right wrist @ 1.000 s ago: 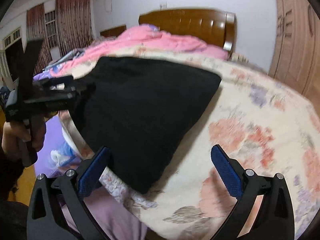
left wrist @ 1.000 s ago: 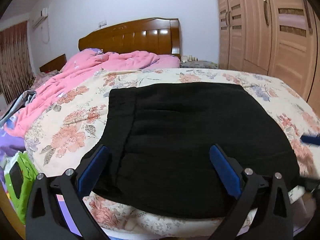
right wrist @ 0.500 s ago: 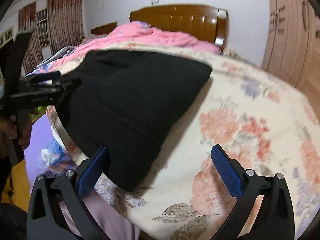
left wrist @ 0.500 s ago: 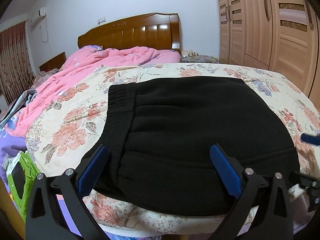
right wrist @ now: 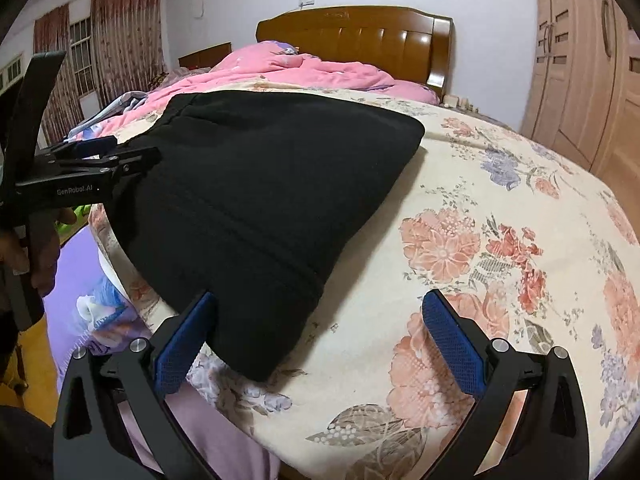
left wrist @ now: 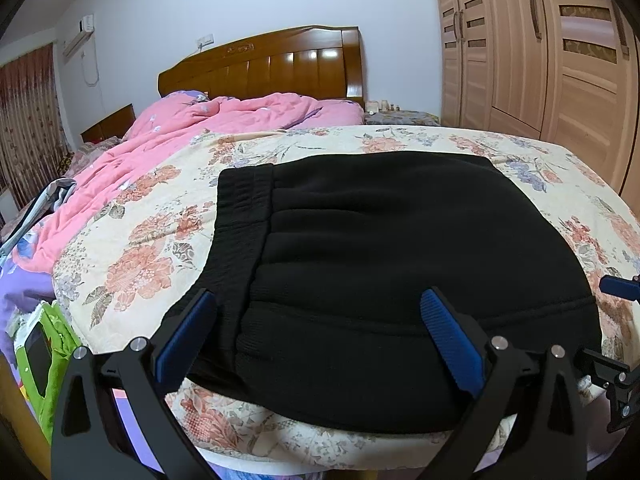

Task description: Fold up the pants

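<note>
The black pants [left wrist: 384, 264] lie folded into a flat rectangle on the floral bedspread [left wrist: 160, 216], waistband at the left, near the bed's front edge. My left gripper [left wrist: 320, 320] is open and empty, just in front of the pants' near edge. My right gripper [right wrist: 320, 320] is open and empty at the pants' [right wrist: 256, 200] near right corner. In the right wrist view the left gripper [right wrist: 100, 160] shows at the left, beside the pants. The right gripper's blue tip [left wrist: 620, 286] shows at the right edge of the left wrist view.
A pink quilt [left wrist: 200, 128] lies bunched toward the wooden headboard [left wrist: 260, 68]. A wooden wardrobe [left wrist: 540, 48] stands at the right. A green bag [left wrist: 44, 344] and purple cloth sit left of the bed. Bare floral bedspread [right wrist: 500, 240] stretches right of the pants.
Both grippers have drawn back a little from the pants. The pants have settled flat on the bed and hold still.
</note>
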Tool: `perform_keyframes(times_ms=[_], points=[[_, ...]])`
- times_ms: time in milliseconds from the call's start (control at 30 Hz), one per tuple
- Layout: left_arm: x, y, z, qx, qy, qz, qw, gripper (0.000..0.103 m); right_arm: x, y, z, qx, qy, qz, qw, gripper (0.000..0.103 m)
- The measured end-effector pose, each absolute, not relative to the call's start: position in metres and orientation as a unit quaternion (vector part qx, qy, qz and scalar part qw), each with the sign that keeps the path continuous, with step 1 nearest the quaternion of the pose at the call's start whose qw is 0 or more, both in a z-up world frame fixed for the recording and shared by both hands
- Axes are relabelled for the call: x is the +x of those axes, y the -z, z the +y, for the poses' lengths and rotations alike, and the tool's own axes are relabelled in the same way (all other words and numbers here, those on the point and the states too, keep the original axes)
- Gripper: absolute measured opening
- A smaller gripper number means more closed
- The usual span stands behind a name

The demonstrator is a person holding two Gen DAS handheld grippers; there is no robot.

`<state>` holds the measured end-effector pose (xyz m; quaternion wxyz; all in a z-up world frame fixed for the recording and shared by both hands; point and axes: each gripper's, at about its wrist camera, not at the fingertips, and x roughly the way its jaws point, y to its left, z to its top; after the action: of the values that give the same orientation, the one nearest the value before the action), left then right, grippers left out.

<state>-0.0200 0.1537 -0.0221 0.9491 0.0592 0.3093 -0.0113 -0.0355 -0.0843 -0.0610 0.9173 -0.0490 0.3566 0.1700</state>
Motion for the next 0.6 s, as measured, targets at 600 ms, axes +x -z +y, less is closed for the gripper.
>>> perform_keyframes(times_ms=[600], points=[[0.044, -0.056, 0.139, -0.011, 0.151, 0.323, 0.934, 0.101, -0.014, 0.019, -0.072, -0.007, -0.258, 0.351, 0.900, 0.098]])
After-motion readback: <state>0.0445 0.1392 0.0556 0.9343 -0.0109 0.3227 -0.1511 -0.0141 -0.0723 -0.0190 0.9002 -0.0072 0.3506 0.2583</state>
